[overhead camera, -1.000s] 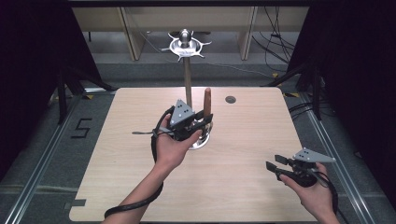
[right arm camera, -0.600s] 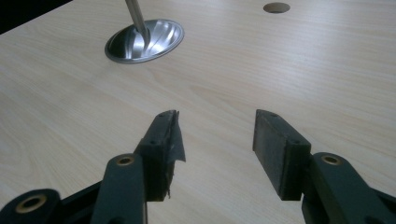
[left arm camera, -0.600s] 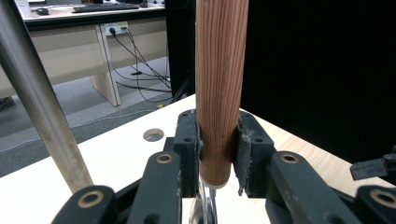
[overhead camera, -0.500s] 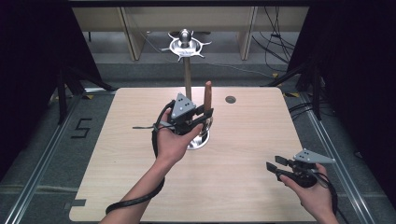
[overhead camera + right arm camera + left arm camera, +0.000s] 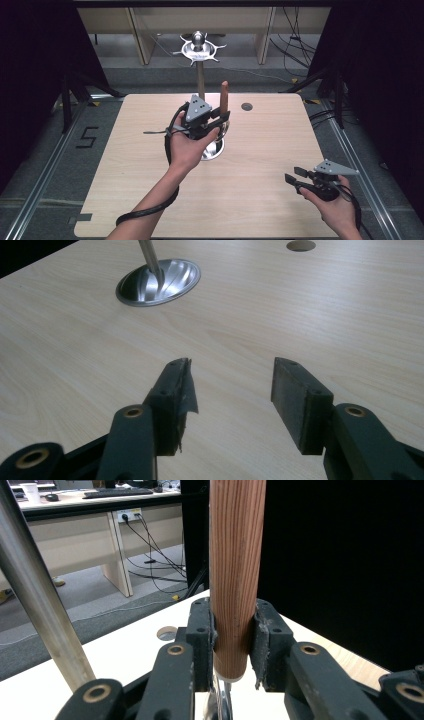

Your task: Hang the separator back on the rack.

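— What does the left claw hold?
— A wooden rod, reddish brown with fine straight grain, round, upright. Its jaws clamp it near the lower end, above the desk, beside the metal stand.
— And the right claw?
— Jaws apart, nothing between them, low over the desk's near right corner.

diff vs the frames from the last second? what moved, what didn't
The left gripper stays shut on the wooden rod and has carried it a little up the high view, from leaning at the metal stand's base to nearly upright beside its pole. No grab or release. The right gripper stays open and empty over the table, unmoved; the stand is unmoved too.
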A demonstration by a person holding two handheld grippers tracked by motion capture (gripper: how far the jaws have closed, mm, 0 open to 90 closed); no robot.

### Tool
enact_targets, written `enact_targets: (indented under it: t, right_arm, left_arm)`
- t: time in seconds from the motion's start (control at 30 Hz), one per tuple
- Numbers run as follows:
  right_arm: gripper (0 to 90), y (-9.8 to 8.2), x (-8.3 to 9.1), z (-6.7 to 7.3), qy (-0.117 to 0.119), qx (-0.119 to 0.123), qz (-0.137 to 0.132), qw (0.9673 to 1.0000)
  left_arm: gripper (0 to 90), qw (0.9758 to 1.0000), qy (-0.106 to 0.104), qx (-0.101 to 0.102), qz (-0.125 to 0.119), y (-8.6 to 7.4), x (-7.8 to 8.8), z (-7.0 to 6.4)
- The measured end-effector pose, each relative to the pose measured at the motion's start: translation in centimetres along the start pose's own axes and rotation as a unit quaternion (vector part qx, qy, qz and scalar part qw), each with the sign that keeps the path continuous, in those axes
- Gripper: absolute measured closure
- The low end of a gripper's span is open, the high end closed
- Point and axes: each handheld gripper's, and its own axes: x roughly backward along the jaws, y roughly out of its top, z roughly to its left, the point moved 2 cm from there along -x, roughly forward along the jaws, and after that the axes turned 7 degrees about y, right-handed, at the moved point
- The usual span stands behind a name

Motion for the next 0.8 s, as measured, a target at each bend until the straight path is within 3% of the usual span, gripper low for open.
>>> enact_targets:
  t: [0.13, 0.17, 0.37, 0.43, 0.7, 0.77, 0.8]
  right_arm:
    - [50.4, 0.0, -0.1, 0.1, 0.002, -0.002, 0.003, 1.0]
    - [50.4, 0.0, -0.1, 0.4, 0.006, -0.02, 0.004, 0.9998]
    - [50.4, 0.0, -0.1, 0.4, 0.007, -0.017, 0.002, 0.9998]
    - [50.4, 0.1, -0.1, 0.2, 0.006, -0.001, -0.001, 1.0]
    - [50.3, 0.0, -0.1, 0.3, 0.007, -0.007, 0.0, 1.0]
    - [50.4, 0.0, -0.1, 0.2, 0.001, 0.005, -0.002, 1.0]
    - [50.3, -0.1, -0.2, 0.5, 0.008, -0.016, 0.002, 0.9998]
  left_arm:
    - [72.0, 1.0, 0.002, 0.0, -0.001, 0.3, -0.1, 0.0]
    - [72.1, 1.0, 0.001, 0.001, 0.0, 0.3, -0.1, 0.0]
    - [72.1, 1.0, 0.001, 0.003, -0.003, 0.5, -0.2, -0.2]
    - [72.0, 1.0, 0.003, 0.001, -0.003, 0.7, -0.3, -0.2]
    - [72.0, 0.9999, 0.006, 0.007, -0.004, 1.0, -0.7, -0.1]
    - [72.1, 0.9999, 0.006, 0.009, -0.006, 1.1, -0.7, -0.1]
    - [72.0, 0.9999, 0.009, 0.011, -0.006, 1.1, -0.8, 0.0]
